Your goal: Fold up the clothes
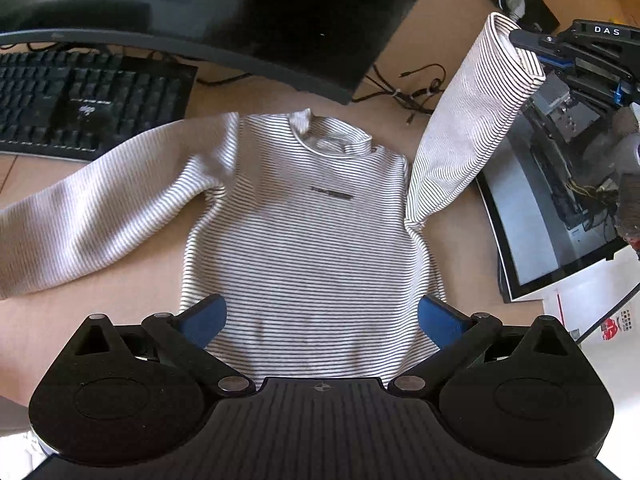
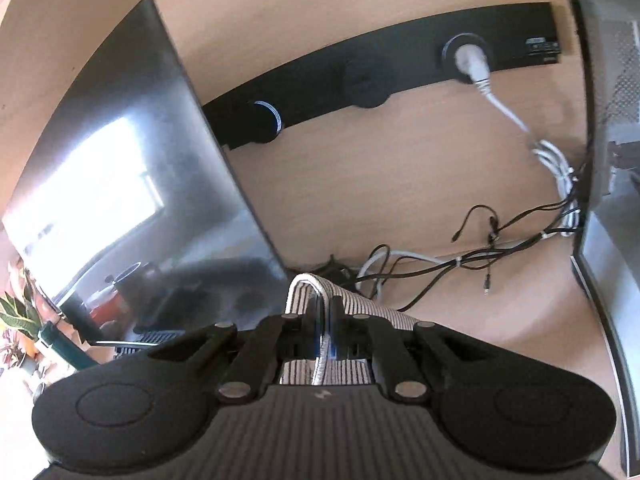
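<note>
A white sweater with thin dark stripes (image 1: 312,232) lies flat on the wooden desk, collar away from me. Its left sleeve (image 1: 100,216) stretches out to the left. The right sleeve (image 1: 468,128) is lifted off the desk, and my right gripper (image 1: 516,36) is shut on its cuff. In the right wrist view the cuff (image 2: 308,284) folds over between the shut fingers of that gripper (image 2: 325,312). My left gripper (image 1: 322,316) hovers over the sweater's lower hem, open, its blue pads (image 1: 208,318) wide apart with nothing held.
A black keyboard (image 1: 80,100) lies at the far left, under a dark monitor (image 1: 200,12). A second screen (image 1: 540,216) leans at the right. Cables (image 2: 460,256) trail across the desk behind the sweater, below a black power strip (image 2: 380,76). Papers (image 1: 600,320) sit at the right edge.
</note>
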